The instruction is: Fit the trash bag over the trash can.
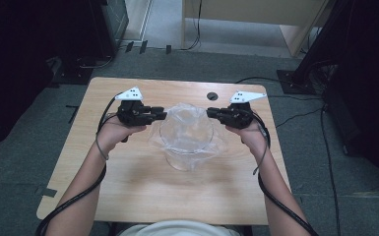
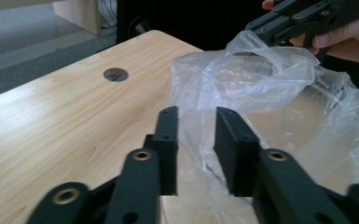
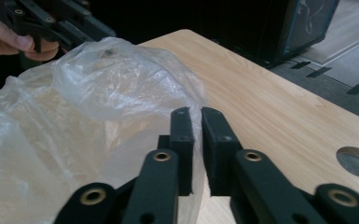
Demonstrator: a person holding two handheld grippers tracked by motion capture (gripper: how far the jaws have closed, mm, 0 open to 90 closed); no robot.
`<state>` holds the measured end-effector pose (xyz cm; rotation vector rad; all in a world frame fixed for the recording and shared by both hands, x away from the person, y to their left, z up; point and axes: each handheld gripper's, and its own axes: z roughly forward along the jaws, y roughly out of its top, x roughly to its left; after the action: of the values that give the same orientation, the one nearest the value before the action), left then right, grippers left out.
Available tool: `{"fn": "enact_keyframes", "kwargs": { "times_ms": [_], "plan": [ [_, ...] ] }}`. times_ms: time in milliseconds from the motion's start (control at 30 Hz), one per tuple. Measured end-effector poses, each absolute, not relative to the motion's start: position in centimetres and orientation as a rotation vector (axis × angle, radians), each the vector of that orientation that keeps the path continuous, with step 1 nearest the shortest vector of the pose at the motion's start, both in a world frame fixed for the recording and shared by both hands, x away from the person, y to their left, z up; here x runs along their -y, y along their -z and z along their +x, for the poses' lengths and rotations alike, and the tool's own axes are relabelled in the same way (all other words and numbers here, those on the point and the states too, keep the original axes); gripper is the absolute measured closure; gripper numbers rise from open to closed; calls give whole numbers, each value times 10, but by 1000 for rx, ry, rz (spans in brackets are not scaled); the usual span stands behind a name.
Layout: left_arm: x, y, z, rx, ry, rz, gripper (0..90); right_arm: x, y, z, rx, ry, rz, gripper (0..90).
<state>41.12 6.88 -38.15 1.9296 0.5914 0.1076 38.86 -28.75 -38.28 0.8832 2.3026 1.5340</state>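
Centrally, clear round glass container on light wooden table, thin clear plastic bag draped over its rim, left gripper and right gripper each pinching an opposite bag edge, bare tabletop all round, round cable hole beyond near far edge.

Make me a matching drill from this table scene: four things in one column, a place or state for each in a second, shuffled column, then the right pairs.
Things
1. plastic bag
2. round hole
3. left tongs
4. right tongs

Places or states
A. in the far part of the tabletop
B. at the bag's right edge, jaws nearly together with a fold of film between them
C. clear and crumpled, draped over a clear round container at mid table
D. at the bag's left edge, jaws wider apart, film between them

Pairs: 1-C, 2-A, 3-D, 4-B
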Motion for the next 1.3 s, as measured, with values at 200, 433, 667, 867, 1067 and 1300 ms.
{"fn": "enact_keyframes", "kwargs": {
  "times_ms": [200,433,667,867,1067,1300],
  "plan": [
    [-69,384,411,-603,-108,1951,872,285,384,391,-2277,-1533,921,900],
    [-65,391,415,-665,-146,1928,897,286,387,393,-2262,-1494,977,900],
    [-61,400,419,-701,-176,1923,895,285,398,400,-2267,-1472,1011,900],
    [-58,412,423,-734,-149,1939,898,281,407,402,-2296,-1448,1020,900],
    [-54,423,424,-746,-121,1969,900,276,416,403,-2335,-1414,1032,900],
    [-55,431,426,-763,-92,1983,900,275,427,404,-2389,-1372,1054,900]
  ]
}}
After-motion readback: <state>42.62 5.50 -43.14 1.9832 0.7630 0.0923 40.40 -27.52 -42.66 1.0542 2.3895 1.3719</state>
